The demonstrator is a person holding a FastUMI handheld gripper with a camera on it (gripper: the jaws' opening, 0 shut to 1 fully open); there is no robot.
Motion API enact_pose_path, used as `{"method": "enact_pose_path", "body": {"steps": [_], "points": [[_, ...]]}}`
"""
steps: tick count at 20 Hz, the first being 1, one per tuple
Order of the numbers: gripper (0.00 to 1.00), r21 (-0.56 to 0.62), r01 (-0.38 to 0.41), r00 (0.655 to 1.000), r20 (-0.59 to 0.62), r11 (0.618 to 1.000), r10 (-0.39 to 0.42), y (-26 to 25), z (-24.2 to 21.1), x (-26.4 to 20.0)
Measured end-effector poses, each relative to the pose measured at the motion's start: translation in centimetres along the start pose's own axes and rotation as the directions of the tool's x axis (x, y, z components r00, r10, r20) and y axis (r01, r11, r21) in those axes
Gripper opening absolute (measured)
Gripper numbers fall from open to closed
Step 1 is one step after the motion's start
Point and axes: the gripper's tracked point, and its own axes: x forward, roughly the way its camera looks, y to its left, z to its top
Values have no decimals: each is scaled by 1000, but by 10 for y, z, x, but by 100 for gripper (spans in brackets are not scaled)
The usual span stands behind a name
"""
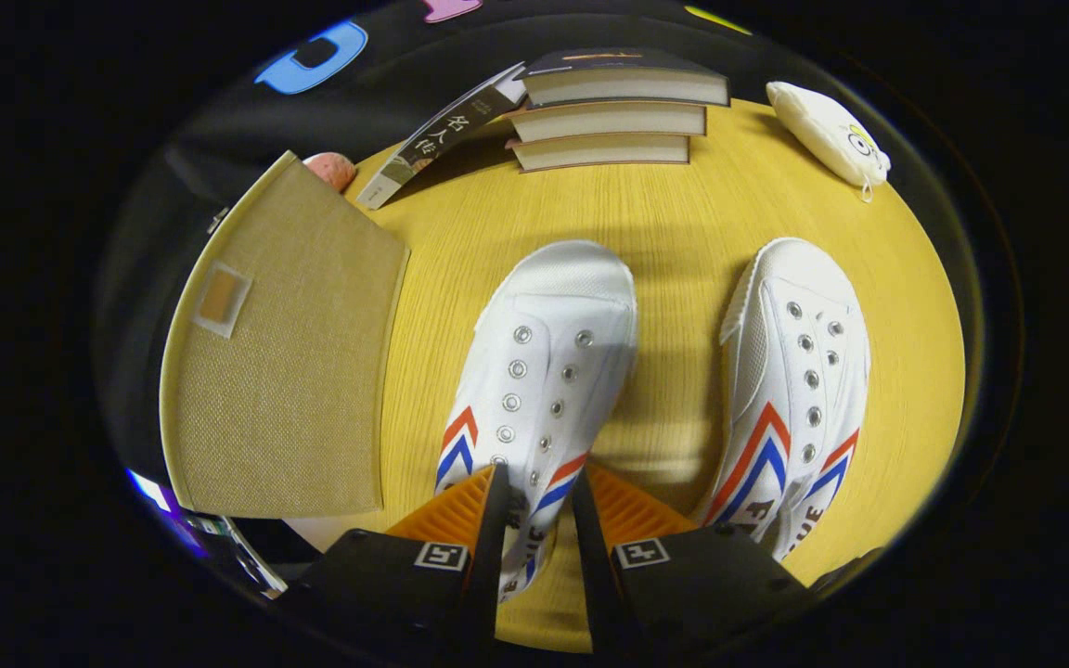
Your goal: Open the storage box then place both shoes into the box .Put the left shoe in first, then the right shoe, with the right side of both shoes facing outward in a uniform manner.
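Note:
Two white lace-less sneakers with red and blue chevrons lie on the yellow wooden table (pixel 674 232), toes pointing away from me. My gripper (pixel 539 482) is shut on the left-hand shoe (pixel 544 353), its two fingers pinching the shoe's collar wall near the heel. That shoe reaches out ahead of the fingers. To its right, apart from it, the other shoe (pixel 799 371) is tipped a little onto its side. Left of the fingers stands the beige fabric storage box (pixel 284 371), a flat woven panel with a small label window facing me. I cannot tell whether it is open.
A stack of three books (pixel 613 111) sits at the far side of the table, with another book (pixel 437 139) leaning on it. A white pouch (pixel 827 134) lies far right. A pink round object (pixel 330 169) peeks out behind the box.

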Motion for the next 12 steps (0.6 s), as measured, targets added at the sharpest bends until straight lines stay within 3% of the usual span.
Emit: {"method": "enact_pose_path", "body": {"steps": [5,8,12], "points": [[29,43,-7,1000,-19,999,7,-3,-2,-1],[12,110,-37,999,-22,993,40,-5,0,-3],[8,153,-60,998,-21,986,64,-5,1,-6]]}}
